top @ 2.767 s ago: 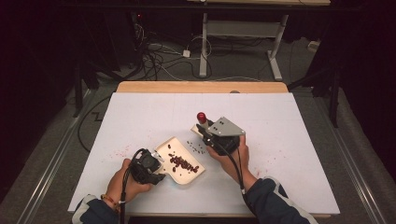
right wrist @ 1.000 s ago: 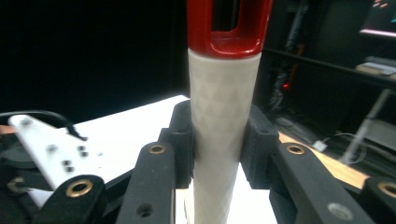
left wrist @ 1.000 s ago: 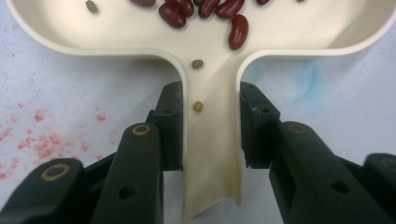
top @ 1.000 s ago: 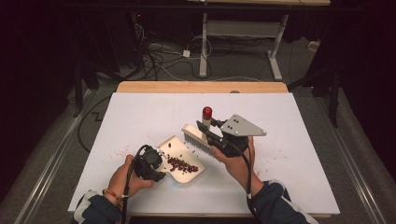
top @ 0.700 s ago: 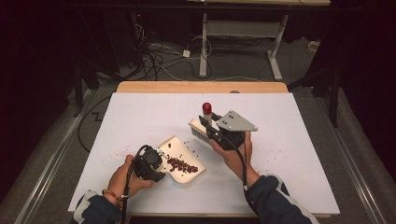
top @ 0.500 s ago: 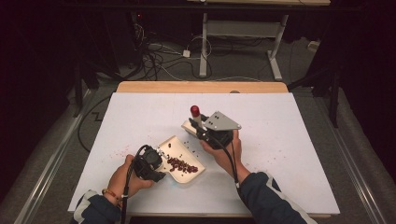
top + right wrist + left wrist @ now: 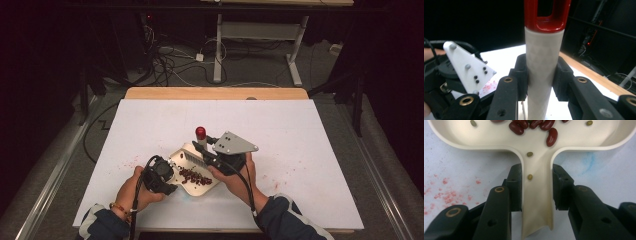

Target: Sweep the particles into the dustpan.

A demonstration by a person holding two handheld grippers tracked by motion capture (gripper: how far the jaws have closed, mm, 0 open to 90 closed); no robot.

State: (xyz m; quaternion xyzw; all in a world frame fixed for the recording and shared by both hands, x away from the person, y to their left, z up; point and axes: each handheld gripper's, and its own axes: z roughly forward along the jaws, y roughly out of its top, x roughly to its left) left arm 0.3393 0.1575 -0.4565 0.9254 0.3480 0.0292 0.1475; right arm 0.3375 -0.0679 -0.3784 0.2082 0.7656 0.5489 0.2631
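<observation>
White table (image 7: 310,150), cream dustpan (image 7: 200,187) just ahead of you, its handle (image 7: 537,202) clamped in your left gripper (image 7: 536,187). Your right gripper (image 7: 540,75) grasps the brush's white, red-capped handle (image 7: 544,62), bristles (image 7: 192,159) over the pan's far edge. Kidney beans (image 7: 534,126) and green beans (image 7: 530,177) lie inside; probably sweeping; next, draw strays inward

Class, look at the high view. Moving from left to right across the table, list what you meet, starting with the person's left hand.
left hand → left gripper → dustpan holding red beans → brush with its red-tipped handle → right gripper → right hand
</observation>
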